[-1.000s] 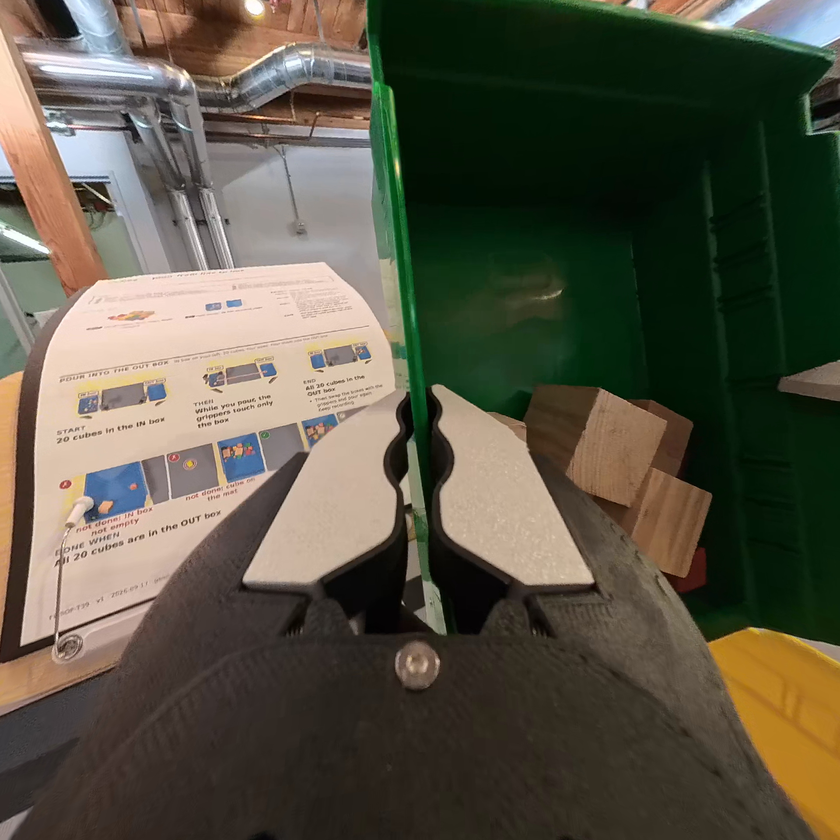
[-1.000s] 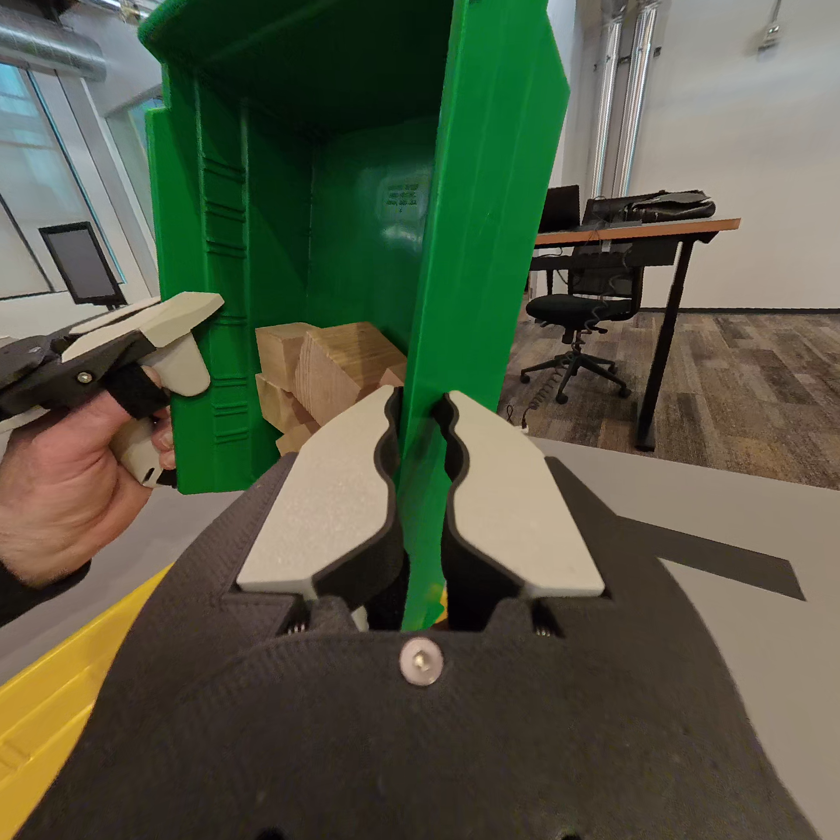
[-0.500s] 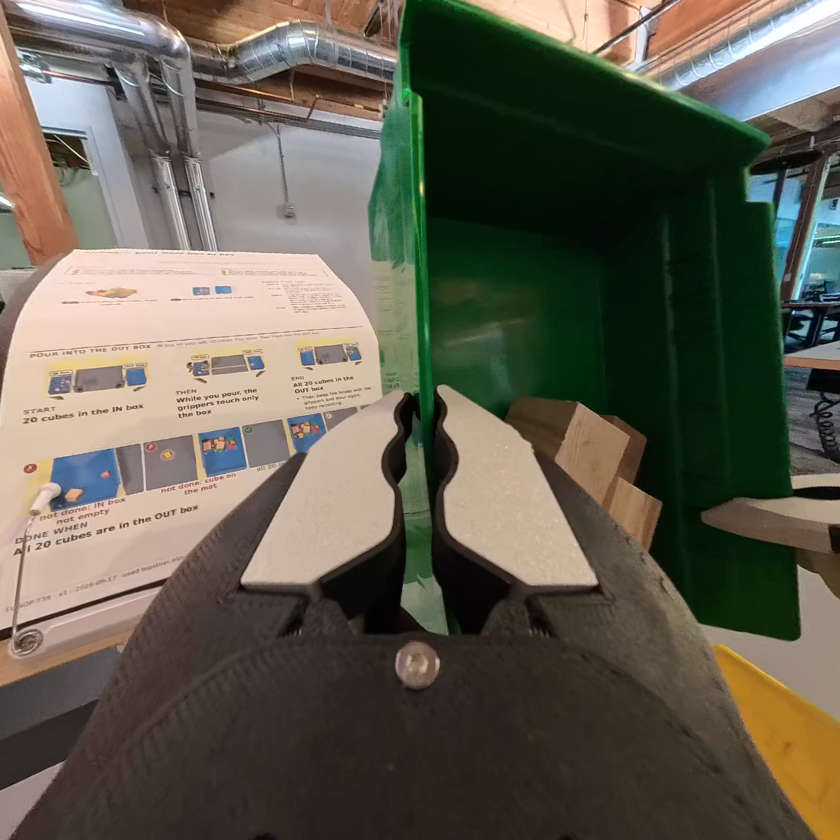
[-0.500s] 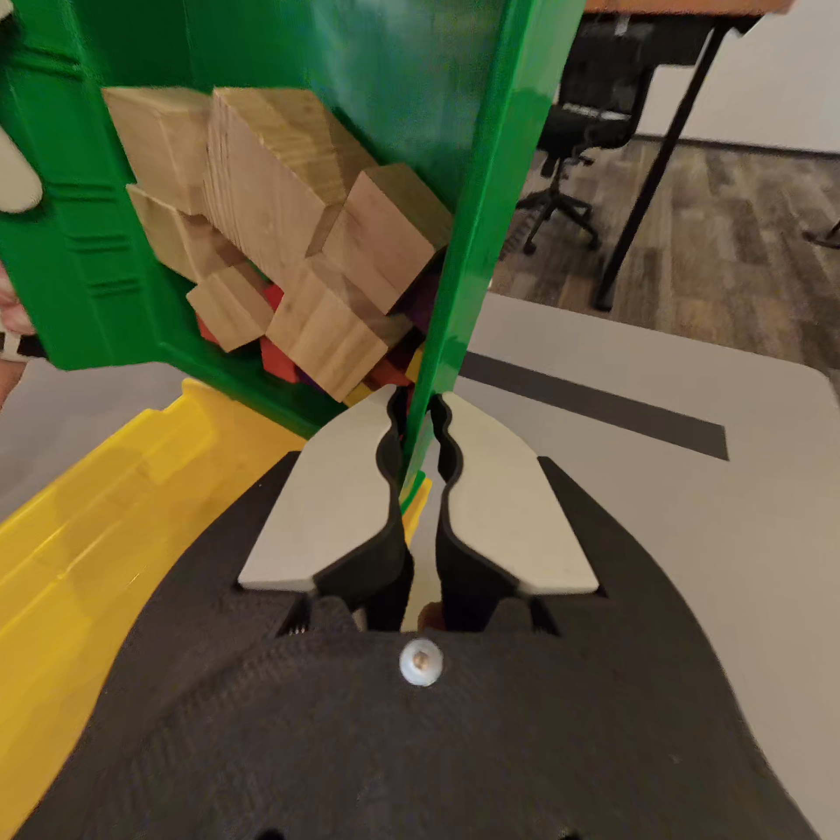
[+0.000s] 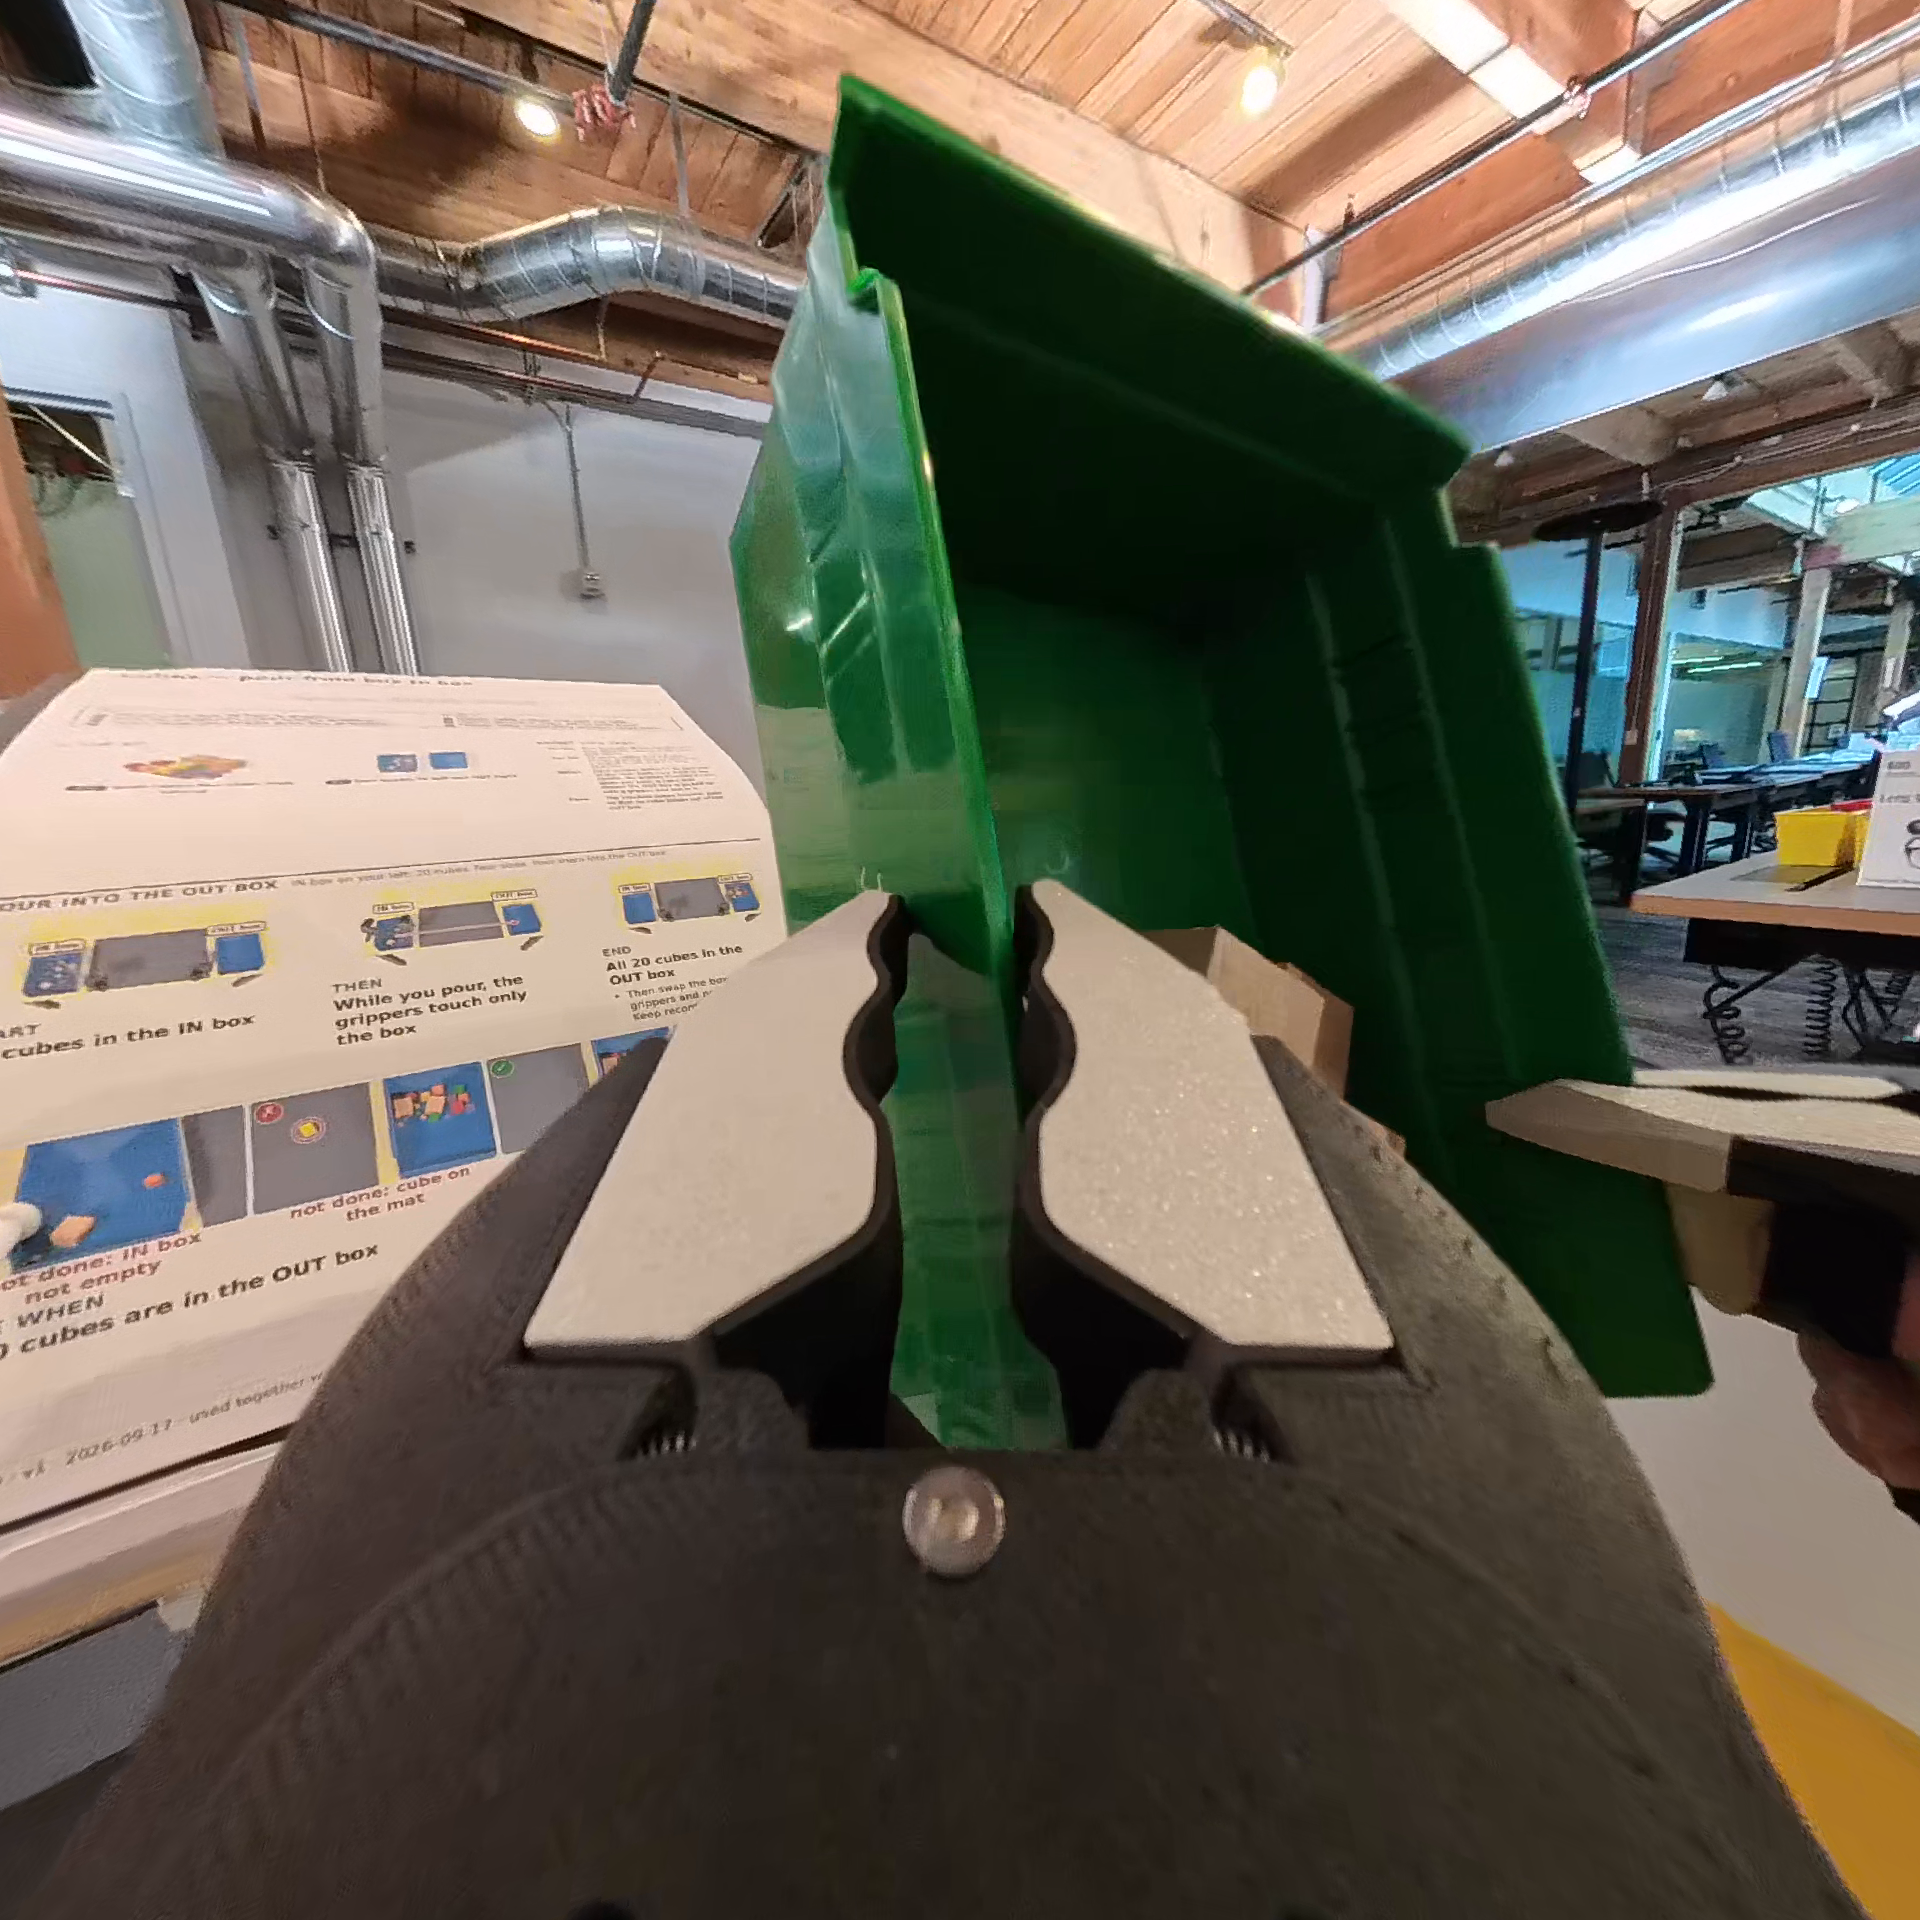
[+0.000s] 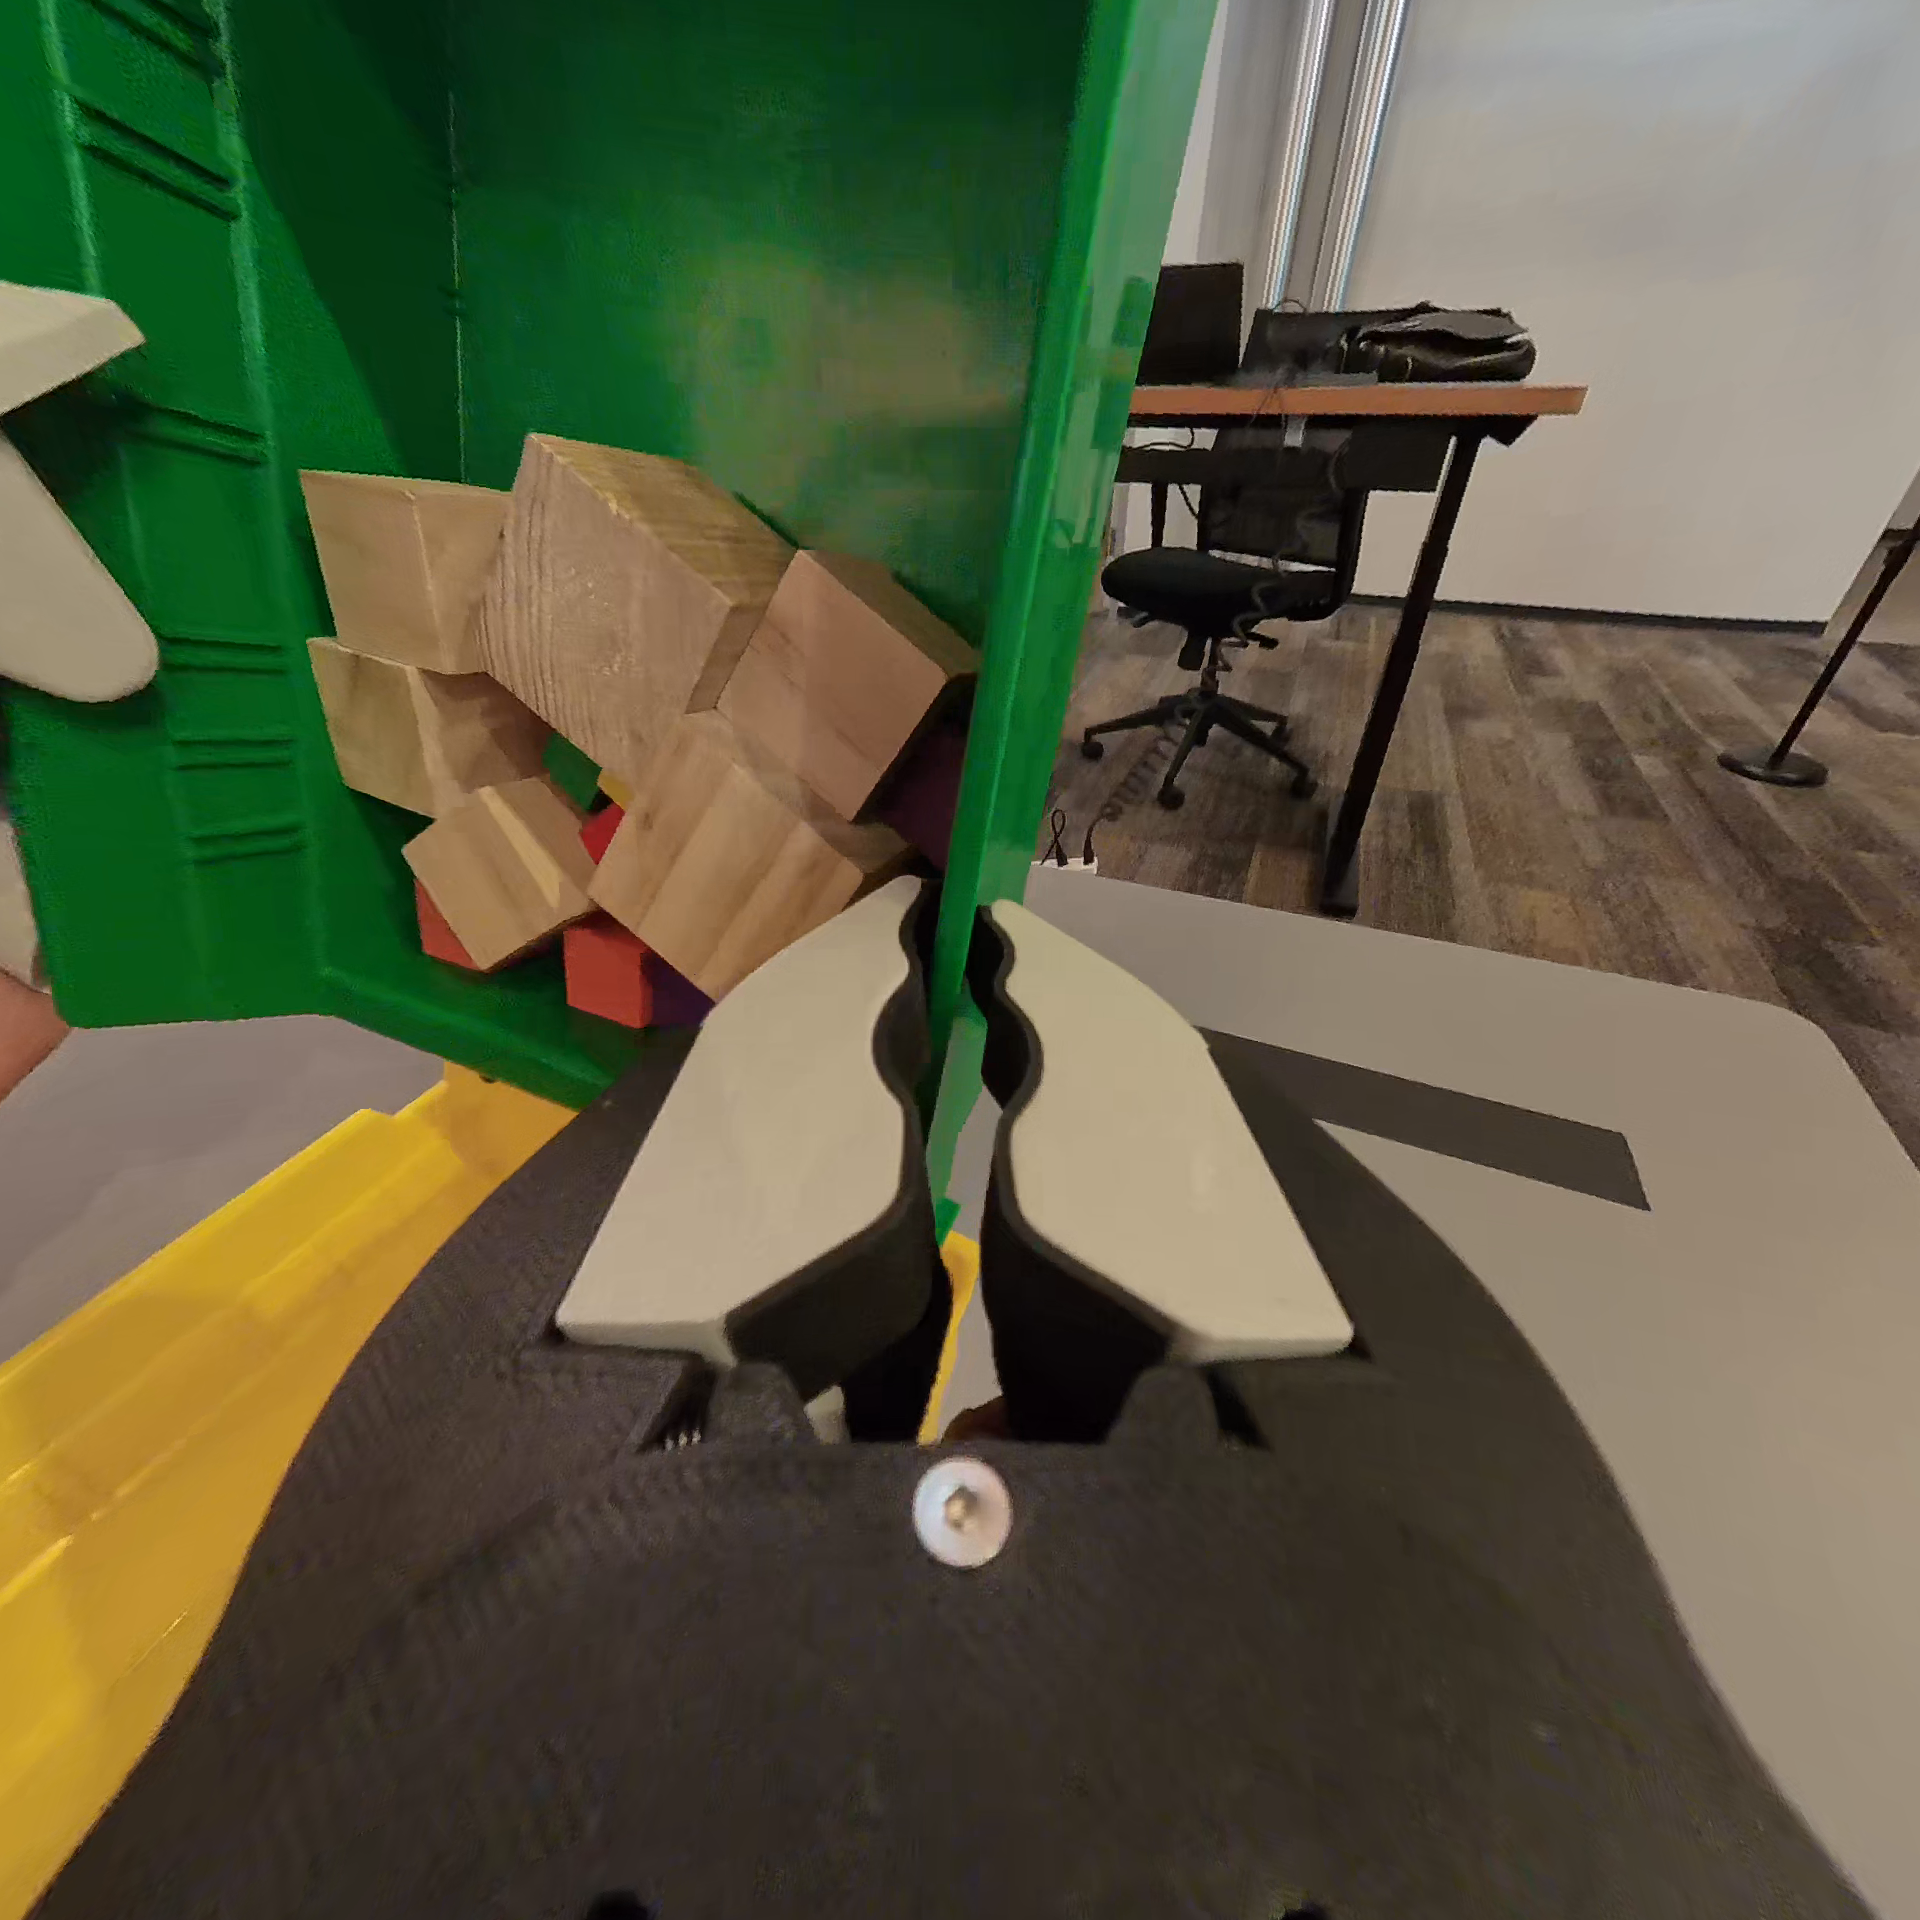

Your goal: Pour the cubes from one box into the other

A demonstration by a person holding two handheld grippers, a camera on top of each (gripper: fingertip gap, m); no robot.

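The green box [image 5: 1143,623] is lifted and tipped steeply on end. My left gripper [image 5: 958,914] is shut on one side wall of it. My right gripper [image 6: 948,904] is shut on the opposite side wall [image 6: 1039,520]; it also shows at the right of the left wrist view [image 5: 1621,1132]. Several wooden cubes [image 6: 644,623], plain, red and purple, are piled against the box's low end wall, just above the yellow box [image 6: 208,1299]. One cube [image 5: 1268,997] peeks out behind my left fingers. The yellow box's corner [image 5: 1829,1766] lies below.
A printed instruction sheet [image 5: 312,987] stands on a board at the left. The grey mat [image 6: 1558,1299] with a dark stripe lies to the right of the boxes. A desk and an office chair [image 6: 1216,592] stand beyond the table. A hand [image 6: 21,1018] holds the left gripper.
The green box has tipped further between the two grippers. The cubes have slid lower toward its down-facing end, above the yellow box. Both grips are unchanged.
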